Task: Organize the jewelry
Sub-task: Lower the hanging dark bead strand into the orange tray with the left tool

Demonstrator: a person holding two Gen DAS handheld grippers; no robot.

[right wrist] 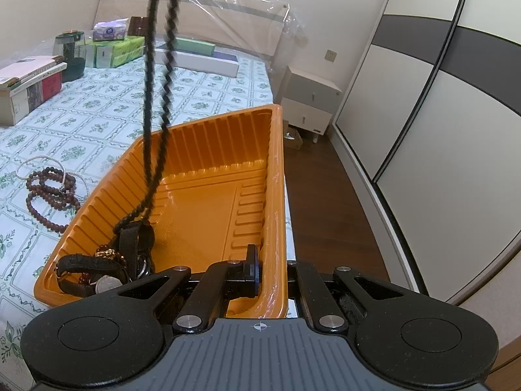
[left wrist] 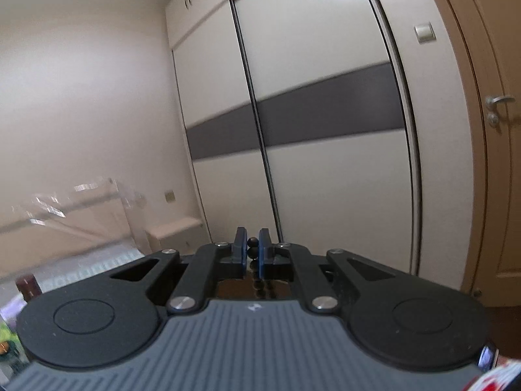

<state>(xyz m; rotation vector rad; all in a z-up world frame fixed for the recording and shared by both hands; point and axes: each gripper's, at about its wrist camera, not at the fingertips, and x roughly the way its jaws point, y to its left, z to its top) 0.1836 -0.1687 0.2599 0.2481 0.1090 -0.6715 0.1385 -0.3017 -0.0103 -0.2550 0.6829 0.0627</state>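
Bedroom wardrobe fills our left view; our left gripper point(left wrist: 253, 251) pinches a dark bead necklace point(right wrist: 158, 104). Lower centre, our right gripper point(right wrist: 270, 272) clamps the orange tray point(right wrist: 208, 202) wall.

Black bead necklace point(right wrist: 153, 130): two blurred strands hang from above frame, lower end in the orange tray point(right wrist: 208, 215); top beads sit between the left gripper's blue pads point(left wrist: 251, 248). Tray: ribbed plastic, on the bed's edge; near-left corner holds black-strap watches point(right wrist: 94, 277) and a red-gold bead piece point(right wrist: 105, 252). Brown bead strands point(right wrist: 52, 192) plus a pale chain point(right wrist: 39, 159) lie on the sheet left of the tray.
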